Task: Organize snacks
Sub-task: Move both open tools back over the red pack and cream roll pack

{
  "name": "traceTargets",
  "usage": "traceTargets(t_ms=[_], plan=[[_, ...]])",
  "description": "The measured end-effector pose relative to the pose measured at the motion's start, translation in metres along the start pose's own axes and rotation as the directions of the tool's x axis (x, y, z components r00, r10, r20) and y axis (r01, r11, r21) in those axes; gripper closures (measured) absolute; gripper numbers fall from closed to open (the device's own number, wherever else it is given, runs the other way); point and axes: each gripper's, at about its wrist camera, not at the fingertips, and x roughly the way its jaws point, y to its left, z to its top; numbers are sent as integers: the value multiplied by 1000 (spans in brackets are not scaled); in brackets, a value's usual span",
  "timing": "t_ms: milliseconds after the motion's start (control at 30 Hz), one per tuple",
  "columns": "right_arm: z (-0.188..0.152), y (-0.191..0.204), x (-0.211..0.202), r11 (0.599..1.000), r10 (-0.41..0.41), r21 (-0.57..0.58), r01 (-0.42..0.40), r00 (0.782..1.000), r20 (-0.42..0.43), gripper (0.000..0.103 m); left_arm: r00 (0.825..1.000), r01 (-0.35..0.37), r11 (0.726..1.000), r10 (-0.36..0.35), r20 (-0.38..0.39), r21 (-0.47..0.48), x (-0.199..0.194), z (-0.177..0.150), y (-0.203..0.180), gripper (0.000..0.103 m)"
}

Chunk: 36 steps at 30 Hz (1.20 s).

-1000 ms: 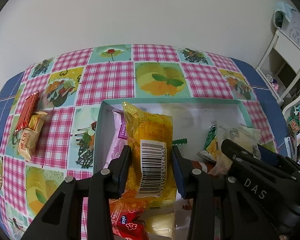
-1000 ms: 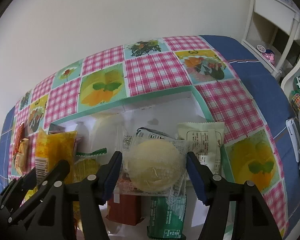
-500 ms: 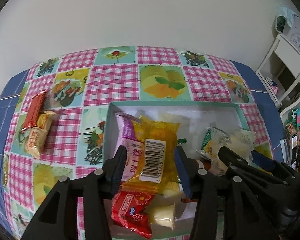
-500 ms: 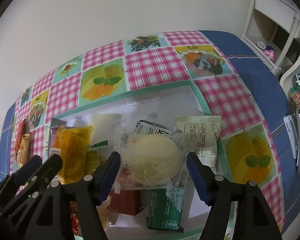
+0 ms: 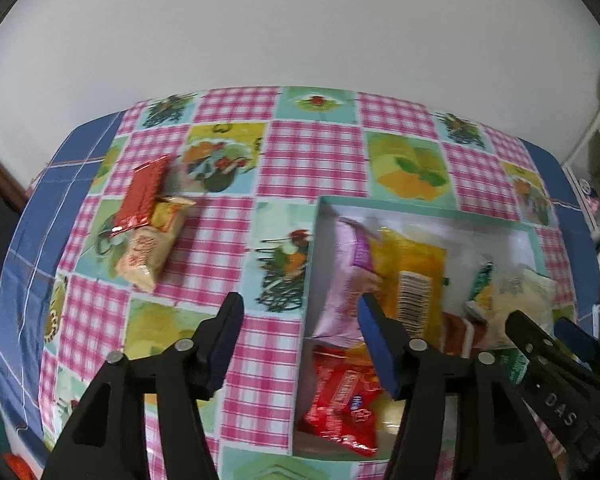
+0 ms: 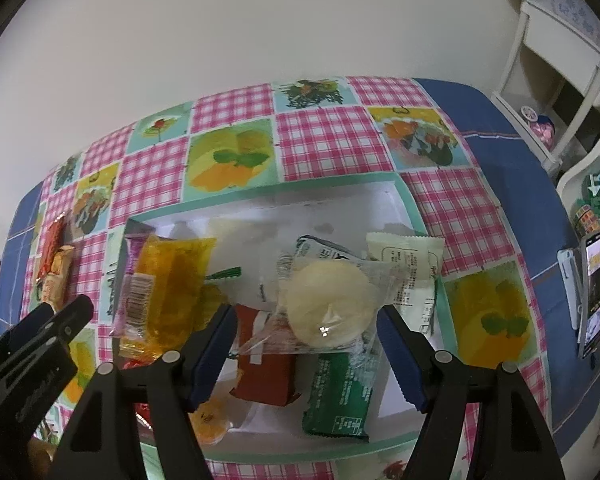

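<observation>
A teal-rimmed white box [image 5: 420, 206] [image 6: 414, 208] holds several snacks. A yellow packet with a barcode [image 5: 414, 280] [image 6: 168, 288] lies in it on a pink packet [image 5: 342, 280]. My left gripper [image 5: 300, 328] is open and empty above the box's left wall. My right gripper [image 6: 306, 344] is open and empty above a round pale cake in clear wrap [image 6: 328, 304] that lies in the box. A red packet [image 5: 146, 192] and a beige packet [image 5: 150, 248] lie on the cloth at the left, outside the box.
A red box [image 6: 266, 364], a green packet [image 6: 340, 392], a white packet [image 6: 408, 268] and a jelly cup [image 6: 208, 420] also lie in the box. A red packet [image 5: 340, 400] lies at its near left. A phone [image 6: 594, 292] lies at the table's right edge. White shelves [image 6: 556, 80] stand far right.
My left gripper let go of the yellow packet, which dropped into the box, then swung left and opened wider. My right gripper stayed open and rose slightly over the round cake.
</observation>
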Motion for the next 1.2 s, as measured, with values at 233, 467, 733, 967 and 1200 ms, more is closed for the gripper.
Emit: traceTargets(t_ms=[233, 467, 733, 967, 1200], plan=[[-5, 15, -3, 999, 12, -43, -12, 1000, 6, 12, 999, -53, 998, 53, 1, -31, -1, -5, 15, 19], [-6, 19, -6, 998, 18, -57, -17, 1000, 16, 3, 996, -91, 994, 91, 1, -56, 2, -7, 24, 6], [-7, 22, -6, 998, 35, -50, -34, 999, 20, 0, 993, -116, 988, 117, -1, -100, 3, -8, 38, 2], [-8, 31, -6, 998, 46, -54, -45, 999, 16, 0, 994, -111, 985, 111, -4, -131, 2, -8, 58, 2], [-11, 64, -10, 992, 73, -105, -71, 997, 19, 0, 979, -201, 965, 204, 0, -167, 0, -6, 99, 2]])
